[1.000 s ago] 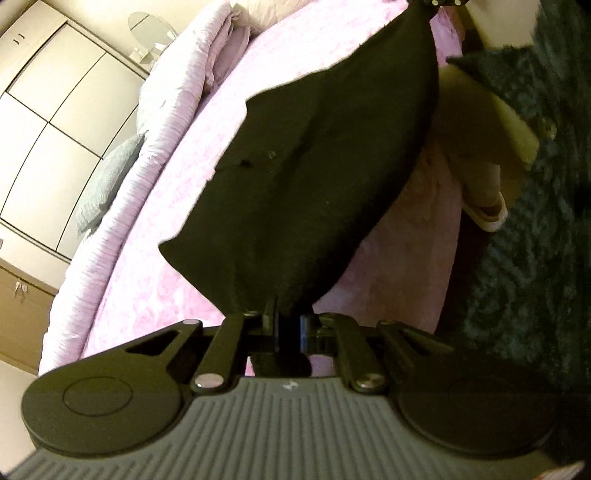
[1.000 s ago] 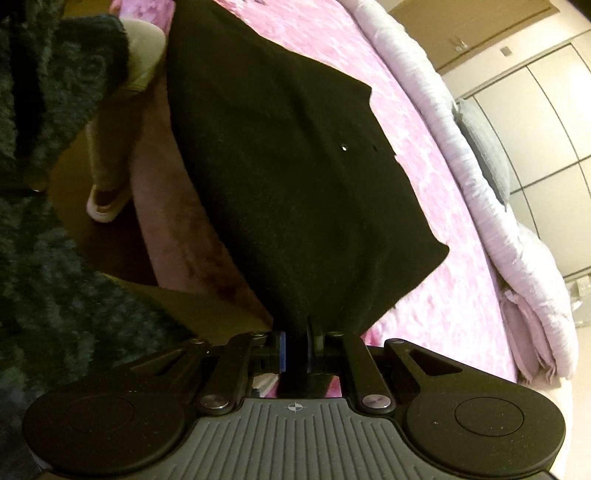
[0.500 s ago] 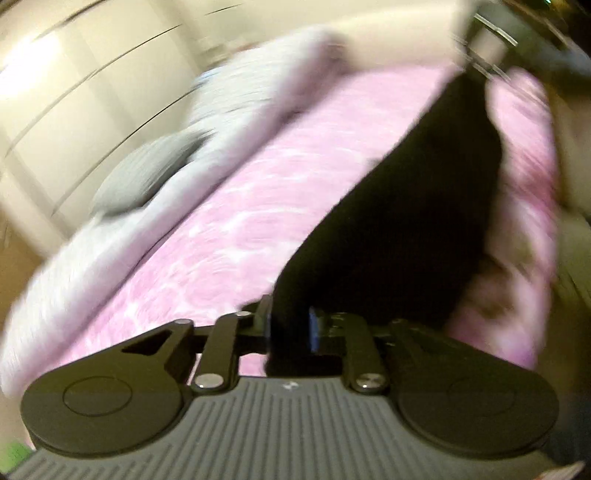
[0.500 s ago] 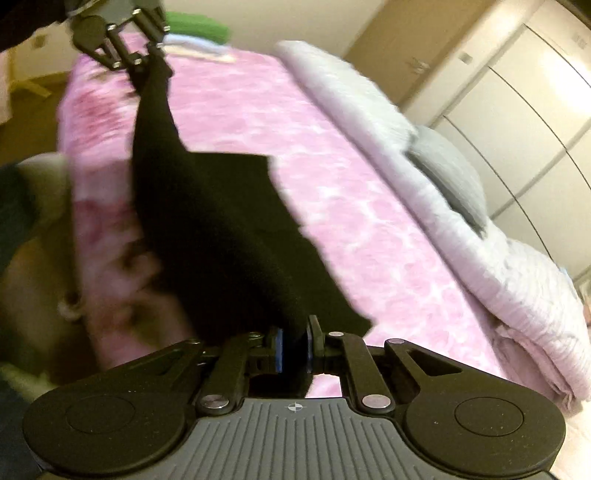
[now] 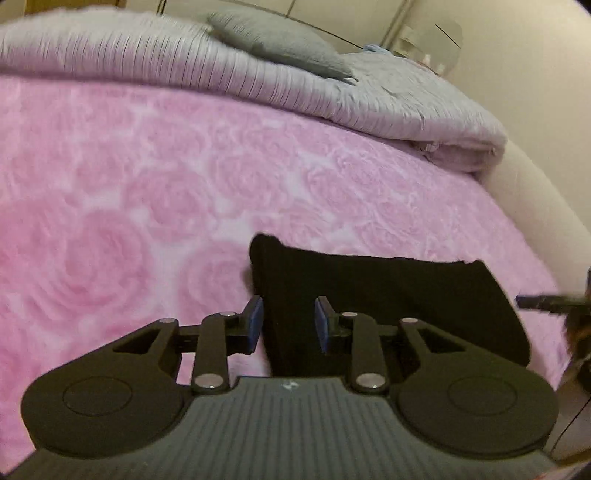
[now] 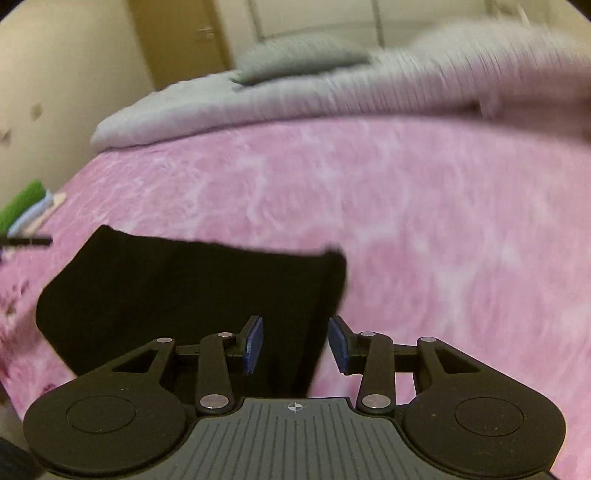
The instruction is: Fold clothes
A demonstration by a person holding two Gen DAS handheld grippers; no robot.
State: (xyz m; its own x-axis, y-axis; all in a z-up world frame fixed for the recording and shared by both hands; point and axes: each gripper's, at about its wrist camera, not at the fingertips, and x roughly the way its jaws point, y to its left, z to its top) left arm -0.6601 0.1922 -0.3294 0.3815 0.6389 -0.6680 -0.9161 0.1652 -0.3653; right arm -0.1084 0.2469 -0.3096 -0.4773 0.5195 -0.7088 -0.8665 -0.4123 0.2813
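Observation:
A black garment (image 5: 388, 295) lies flat on the pink rose-patterned bedspread (image 5: 147, 192) near the bed's front edge. My left gripper (image 5: 288, 323) is open, its blue pads either side of the garment's left corner. In the right wrist view the same garment (image 6: 177, 291) lies spread to the left, and my right gripper (image 6: 295, 345) is open over its right corner. The cloth lies between both pairs of fingers, not pinched.
A folded lilac duvet (image 5: 258, 77) and a grey pillow (image 5: 280, 40) lie along the far side of the bed. A small stack of green and light blue folded clothes (image 6: 26, 210) sits at the bed's left edge. Wardrobe doors (image 6: 314, 18) stand behind.
Both grippers swung the hanging black garment up over the bed, laid it flat on the bedspread and opened, letting it go.

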